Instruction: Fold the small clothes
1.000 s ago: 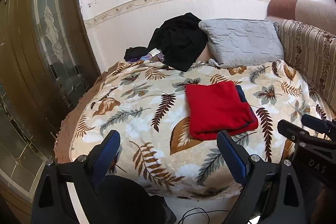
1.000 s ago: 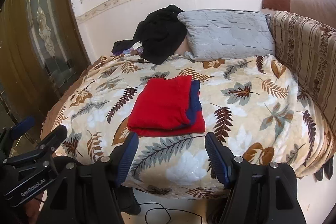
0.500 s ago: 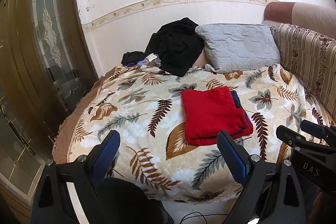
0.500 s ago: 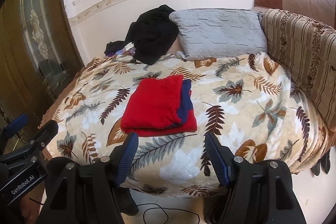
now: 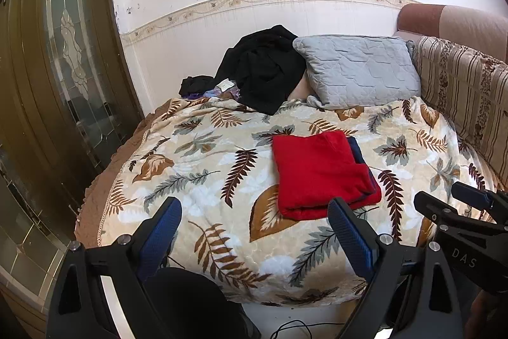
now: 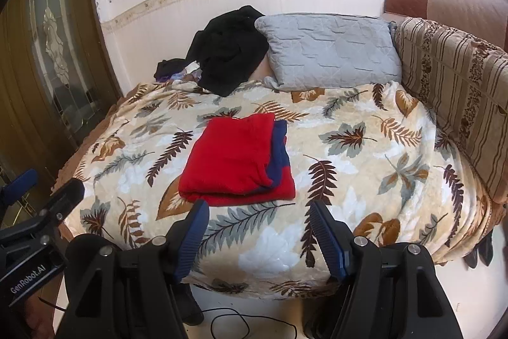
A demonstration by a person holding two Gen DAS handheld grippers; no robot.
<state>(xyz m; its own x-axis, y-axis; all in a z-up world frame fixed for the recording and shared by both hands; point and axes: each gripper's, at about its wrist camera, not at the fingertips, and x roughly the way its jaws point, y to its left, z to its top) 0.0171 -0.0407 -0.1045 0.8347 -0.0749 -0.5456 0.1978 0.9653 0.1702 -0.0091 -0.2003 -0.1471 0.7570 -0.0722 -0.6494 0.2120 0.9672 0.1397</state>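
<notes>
A folded red garment with a dark blue layer (image 5: 320,172) (image 6: 239,161) lies flat on the leaf-patterned blanket (image 5: 203,167) (image 6: 365,167). My left gripper (image 5: 255,231) hovers short of the bed's near edge, open, nothing between its blue pads. My right gripper (image 6: 258,231) also hangs open and empty in front of the garment, apart from it. In the left wrist view the right gripper (image 5: 460,208) shows at the right edge; in the right wrist view the left gripper (image 6: 38,196) shows at the left edge.
A heap of black clothes (image 5: 263,69) (image 6: 228,53) and a grey quilted pillow (image 5: 358,69) (image 6: 330,50) rest against the back wall. A striped sofa back (image 5: 466,94) (image 6: 457,91) lines the right side. A glazed wooden door (image 5: 63,53) stands left. A cable (image 6: 247,323) lies on the floor.
Both views have tilted up slightly, so the bed and garment sit lower in frame. The garment has not moved and both grippers stay open.
</notes>
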